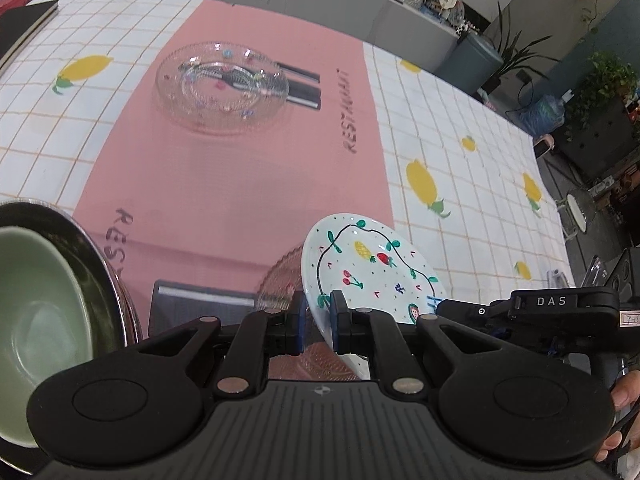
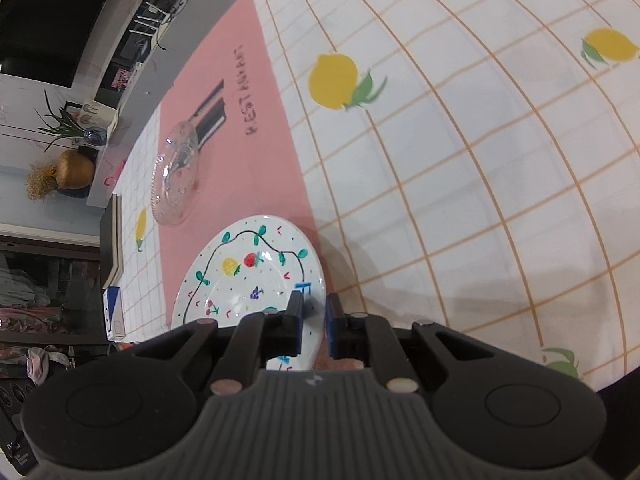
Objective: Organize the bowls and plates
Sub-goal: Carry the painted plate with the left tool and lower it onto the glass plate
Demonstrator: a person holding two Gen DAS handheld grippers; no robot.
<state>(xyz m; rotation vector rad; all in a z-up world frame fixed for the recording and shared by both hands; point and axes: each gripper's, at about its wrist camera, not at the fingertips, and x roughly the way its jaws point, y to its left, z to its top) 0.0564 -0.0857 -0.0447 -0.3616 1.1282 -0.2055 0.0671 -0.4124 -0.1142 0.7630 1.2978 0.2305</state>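
Both grippers pinch the same painted plate [image 1: 372,264] by its rim: left gripper [image 1: 319,316] fingers closed on one edge, right gripper [image 2: 313,322] fingers clenched on the other. Plate tilted, held above the pink placemat [image 1: 224,176] at its border with the lemon-print cloth. Clear glass plate [image 1: 222,88] rests farther back on the placemat. Green bowl [image 1: 36,312] sits inside a metal bowl [image 1: 100,248] at left on the counter [image 1: 480,152].

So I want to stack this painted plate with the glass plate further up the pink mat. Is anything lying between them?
Nothing visible does. Both claws, left and right, grip the painted plate, and only bare pink mat lies between it and the glass plate. The green bowl sits off to the side.
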